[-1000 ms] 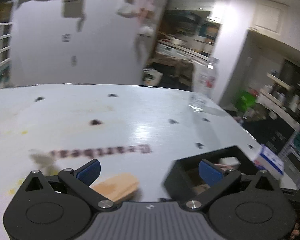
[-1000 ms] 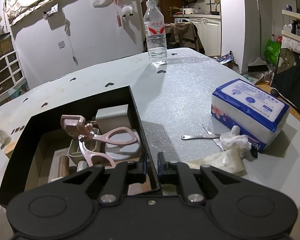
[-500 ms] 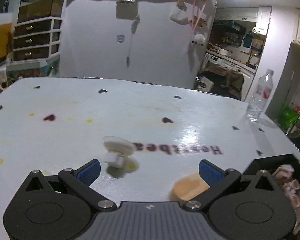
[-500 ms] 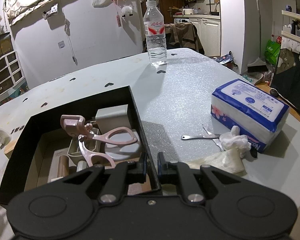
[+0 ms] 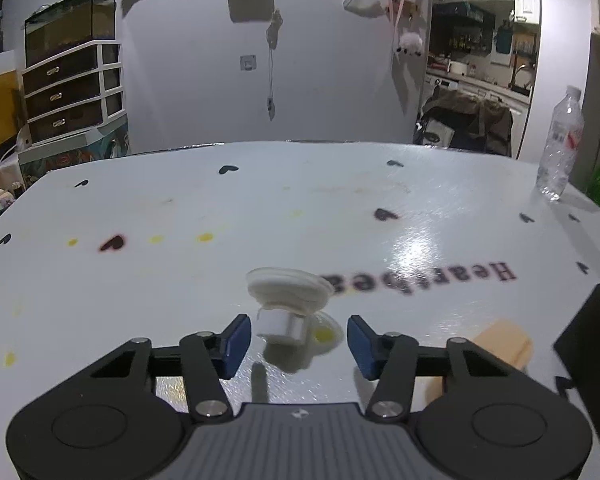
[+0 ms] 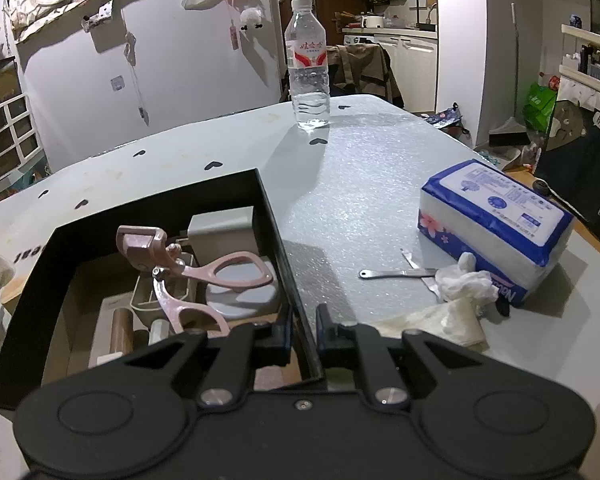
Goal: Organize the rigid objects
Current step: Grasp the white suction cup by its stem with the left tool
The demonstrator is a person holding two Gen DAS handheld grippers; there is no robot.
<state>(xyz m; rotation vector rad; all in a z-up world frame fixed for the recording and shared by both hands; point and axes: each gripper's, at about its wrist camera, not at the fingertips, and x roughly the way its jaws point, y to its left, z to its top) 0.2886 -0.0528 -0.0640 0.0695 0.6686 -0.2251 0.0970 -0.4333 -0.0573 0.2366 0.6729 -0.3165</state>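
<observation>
In the left wrist view a white suction-cup hook (image 5: 286, 300) lies on the white table (image 5: 140, 280), between the blue pads of my left gripper (image 5: 298, 344). Its jaws are closing, and a gap shows on each side of the hook. A small wooden piece (image 5: 500, 340) lies to the right, beside the black box (image 5: 592, 320). In the right wrist view my right gripper (image 6: 304, 332) is shut on the right wall of the black box (image 6: 268, 200). Inside the box are a pink eyelash curler (image 6: 204, 272) and grey cases.
A water bottle (image 6: 307, 68) stands at the table's far side. Right of the box lie a blue tissue pack (image 6: 496, 220), a thin metal tool (image 6: 396, 273) and crumpled tissue (image 6: 464, 280). Drawers and a wall stand beyond the table.
My left gripper swung left away from the box, dropped toward the white hook, and its jaws narrowed around it. The right gripper stayed still on the box wall.
</observation>
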